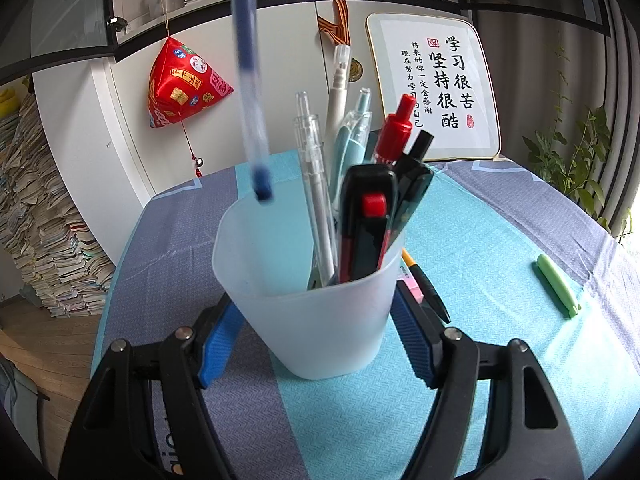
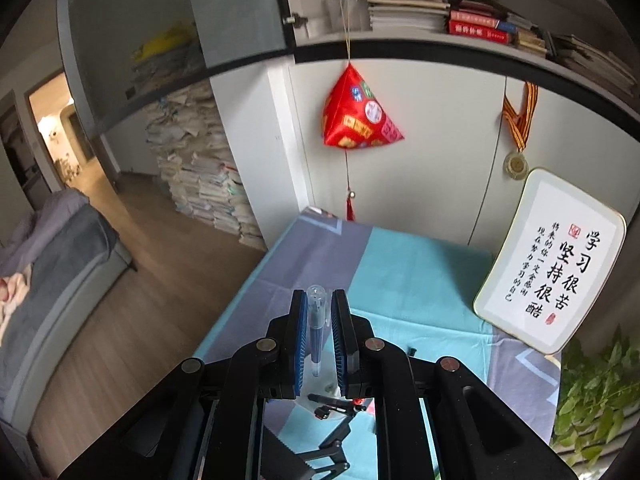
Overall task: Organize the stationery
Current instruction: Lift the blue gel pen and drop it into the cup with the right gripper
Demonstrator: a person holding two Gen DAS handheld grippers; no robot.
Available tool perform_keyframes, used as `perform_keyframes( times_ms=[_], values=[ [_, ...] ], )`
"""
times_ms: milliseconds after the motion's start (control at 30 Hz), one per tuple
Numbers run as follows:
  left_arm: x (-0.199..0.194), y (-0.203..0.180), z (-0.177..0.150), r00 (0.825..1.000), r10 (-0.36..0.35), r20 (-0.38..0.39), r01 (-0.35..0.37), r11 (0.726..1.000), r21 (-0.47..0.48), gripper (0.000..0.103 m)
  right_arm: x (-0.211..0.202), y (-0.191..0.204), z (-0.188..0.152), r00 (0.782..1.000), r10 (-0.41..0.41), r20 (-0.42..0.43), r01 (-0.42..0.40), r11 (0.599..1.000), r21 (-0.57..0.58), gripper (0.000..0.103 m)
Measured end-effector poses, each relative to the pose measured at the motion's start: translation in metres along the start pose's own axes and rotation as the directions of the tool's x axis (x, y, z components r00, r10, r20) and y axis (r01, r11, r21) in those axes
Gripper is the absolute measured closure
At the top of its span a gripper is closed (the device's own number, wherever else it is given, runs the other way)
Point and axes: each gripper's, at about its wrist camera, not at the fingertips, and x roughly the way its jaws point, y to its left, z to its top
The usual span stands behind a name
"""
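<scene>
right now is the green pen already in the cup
No, the green pen lies on the tablecloth, apart from the cup to its right.

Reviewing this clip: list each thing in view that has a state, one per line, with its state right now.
left gripper: shut on the cup, fingers on either side.
cup: upright on the table, holding several pens.
right gripper: shut on the blue pen.
blue pen: held upright, blurred, lower end just above the cup's rim.
green pen: lying loose on the tablecloth.
black pen: lying behind the cup.
</scene>
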Motion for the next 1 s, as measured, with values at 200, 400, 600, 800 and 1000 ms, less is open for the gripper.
perform_keyframes(
  times_ms=[200,400,600,800,1000],
  values=[
    [0.000,0.000,0.000,1.000,0.000,0.000,0.000,1.000,-0.001,0.032,0.013,-0.004,-0.007,0.999,-0.015,-0.030,0.015,1.000,0.005,0.090],
    [0.000,0.000,0.000,1.000,0.000,0.000,0.000,1.000,-0.001,0.032,0.031,-0.005,-0.014,0.997,-0.017,-0.075,0.017,1.000,-0.003,0.090],
    [0.000,0.000,0.000,1.000,0.000,0.000,0.000,1.000,0.000,0.032,0.046,-0.005,-0.023,0.993,-0.009,-0.120,0.008,1.000,-0.004,0.090],
    [0.000,0.000,0.000,1.000,0.000,0.000,0.000,1.000,0.000,0.032,0.053,-0.009,-0.027,0.990,-0.004,-0.143,0.005,1.000,0.008,0.090],
    [0.000,0.000,0.000,1.000,0.000,0.000,0.000,1.000,0.000,0.032,0.060,-0.010,-0.030,0.983,0.015,-0.183,-0.012,1.000,0.020,0.090]
  ],
)
